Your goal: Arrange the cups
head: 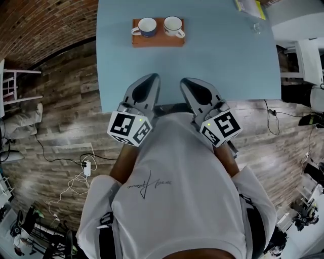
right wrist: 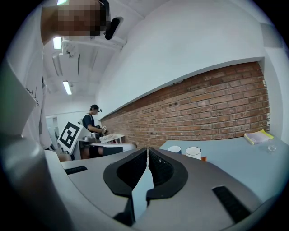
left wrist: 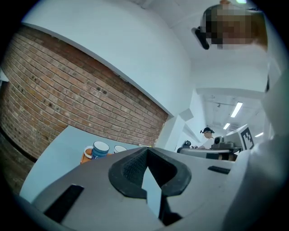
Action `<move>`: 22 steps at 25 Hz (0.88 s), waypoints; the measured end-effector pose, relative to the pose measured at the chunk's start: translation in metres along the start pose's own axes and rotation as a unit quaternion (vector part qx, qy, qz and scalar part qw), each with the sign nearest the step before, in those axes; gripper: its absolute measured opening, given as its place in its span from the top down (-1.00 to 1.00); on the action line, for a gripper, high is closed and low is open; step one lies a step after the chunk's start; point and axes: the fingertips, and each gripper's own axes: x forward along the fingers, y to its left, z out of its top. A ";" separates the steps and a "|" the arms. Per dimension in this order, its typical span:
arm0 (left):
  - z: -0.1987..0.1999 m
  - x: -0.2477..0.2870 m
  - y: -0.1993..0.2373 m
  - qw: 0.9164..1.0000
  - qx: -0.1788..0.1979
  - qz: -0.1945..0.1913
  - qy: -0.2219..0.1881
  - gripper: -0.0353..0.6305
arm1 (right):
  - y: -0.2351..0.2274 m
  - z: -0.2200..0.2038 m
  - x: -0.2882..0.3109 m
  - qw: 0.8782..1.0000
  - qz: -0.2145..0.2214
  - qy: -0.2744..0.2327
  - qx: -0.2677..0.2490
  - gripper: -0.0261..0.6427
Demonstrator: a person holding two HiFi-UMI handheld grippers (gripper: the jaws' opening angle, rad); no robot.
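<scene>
Two cups stand side by side on an orange tray point(head: 158, 40) at the far side of the light blue table point(head: 212, 55): a blue cup point(head: 147, 26) on the left and a white cup point(head: 173, 26) on the right. My left gripper point(head: 152, 78) and right gripper point(head: 186, 81) hover over the table's near edge, well short of the tray, both shut and empty. The left gripper view shows the blue cup point(left wrist: 100, 149) and the white cup point(left wrist: 120, 149) beyond the closed left gripper point(left wrist: 145, 150). Past the closed right gripper point(right wrist: 147, 150), the right gripper view shows the blue cup point(right wrist: 174, 149) and the white cup point(right wrist: 193, 152).
A yellow-edged book point(head: 249, 7) and a small clear glass point(head: 257, 28) lie at the table's far right. A brick wall point(right wrist: 216, 108) runs behind the table. Cables and a power strip point(head: 86, 166) lie on the wooden floor at the left. Another person point(right wrist: 92, 121) stands far off.
</scene>
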 end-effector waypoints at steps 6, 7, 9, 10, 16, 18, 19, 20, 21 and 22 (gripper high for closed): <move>0.007 0.002 -0.002 1.000 -0.004 -0.013 -0.008 0.87 | 0.000 0.007 0.000 1.000 -0.013 -0.008 -0.006 0.86; 0.006 0.002 -0.003 1.000 -0.002 -0.014 -0.007 0.87 | 0.000 0.008 0.000 1.000 -0.013 -0.009 -0.008 0.86; 0.004 0.004 -0.004 1.000 0.002 -0.015 -0.006 0.87 | -0.003 0.009 0.000 1.000 -0.014 -0.010 -0.013 0.86; 0.004 0.004 -0.005 1.000 0.004 -0.015 -0.007 0.87 | -0.004 0.010 0.000 1.000 -0.013 -0.011 -0.016 0.86; 0.003 0.010 -0.003 1.000 0.015 -0.024 -0.010 0.87 | -0.013 0.014 0.010 0.999 -0.003 -0.022 -0.028 0.86; 0.005 0.015 0.000 1.000 0.020 -0.019 -0.011 0.87 | -0.018 0.015 0.014 0.999 -0.003 -0.022 -0.034 0.86; 0.006 0.018 0.001 1.000 0.022 -0.017 -0.011 0.87 | -0.022 0.015 0.016 0.999 -0.003 -0.022 -0.037 0.86; 0.007 0.021 0.002 1.000 0.022 -0.016 -0.011 0.87 | -0.025 0.016 0.019 0.999 -0.003 -0.022 -0.041 0.86; 0.007 0.024 0.003 1.000 0.021 -0.017 -0.010 0.87 | -0.029 0.016 0.020 0.999 -0.004 -0.022 -0.044 0.86; 0.006 0.026 0.003 1.000 0.020 -0.018 -0.008 0.87 | -0.033 0.016 0.022 0.999 -0.005 -0.023 -0.043 0.86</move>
